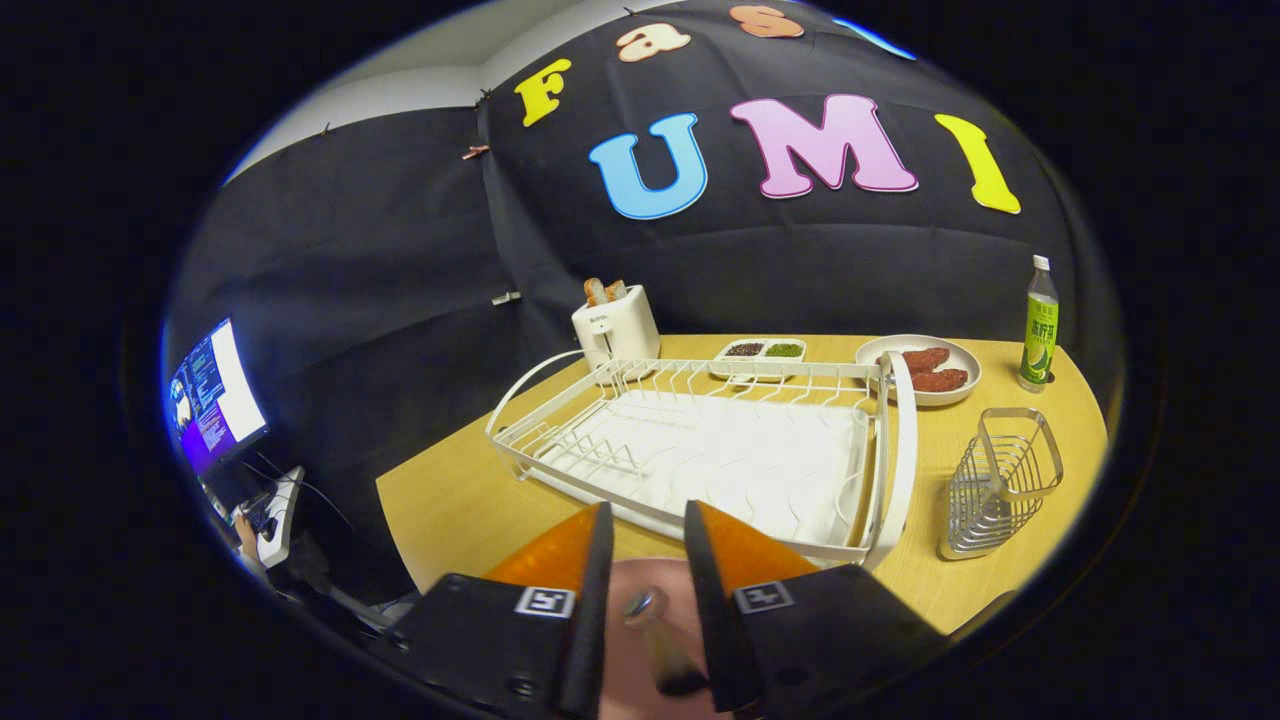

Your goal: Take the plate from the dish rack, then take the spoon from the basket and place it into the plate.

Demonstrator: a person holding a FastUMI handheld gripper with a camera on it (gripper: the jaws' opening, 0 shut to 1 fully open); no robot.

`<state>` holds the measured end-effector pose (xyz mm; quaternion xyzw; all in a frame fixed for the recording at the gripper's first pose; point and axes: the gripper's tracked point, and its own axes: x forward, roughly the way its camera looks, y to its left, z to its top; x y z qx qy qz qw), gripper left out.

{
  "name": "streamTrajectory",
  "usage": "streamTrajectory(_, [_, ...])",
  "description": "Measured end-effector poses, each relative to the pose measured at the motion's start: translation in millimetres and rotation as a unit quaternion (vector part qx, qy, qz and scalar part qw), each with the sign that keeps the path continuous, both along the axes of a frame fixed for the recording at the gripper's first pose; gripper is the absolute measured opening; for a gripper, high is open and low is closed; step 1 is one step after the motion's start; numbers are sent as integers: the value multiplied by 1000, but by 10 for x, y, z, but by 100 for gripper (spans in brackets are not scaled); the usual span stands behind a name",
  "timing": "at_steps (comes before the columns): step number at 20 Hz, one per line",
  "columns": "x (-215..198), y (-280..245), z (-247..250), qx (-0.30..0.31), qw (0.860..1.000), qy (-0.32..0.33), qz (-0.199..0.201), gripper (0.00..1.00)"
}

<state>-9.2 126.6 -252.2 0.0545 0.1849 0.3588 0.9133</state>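
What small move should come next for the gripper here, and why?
Probably lift the gripper straight up and away. Its fingers stand apart with the spoon lying loose between them on the pink plate, and the dish rack and basket look empty.

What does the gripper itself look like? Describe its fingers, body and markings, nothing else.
The gripper has two flat, wedge-shaped fingers that taper toward the tips: orange on their outer faces, black along the inner edges. Each sits on a blocky black base, and each base carries a small square black-and-white marker tag near the finger's root. No cables can be seen.
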Motion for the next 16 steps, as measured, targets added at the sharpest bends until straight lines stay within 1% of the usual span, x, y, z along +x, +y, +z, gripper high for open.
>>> streamTrajectory(3, [-21,-101,96,-15,1000,-12,8,100])
streamTrajectory(5, [-23,-180,208,-28,999,-29,11,97])
streamTrajectory(9, [-10,-322,603,-26,998,-57,5,98])
streamTrajectory(13, [33,-553,1119,-20,995,-93,-18,98])
streamTrajectory(16, [78,-787,1450,-14,993,-109,-45,98])
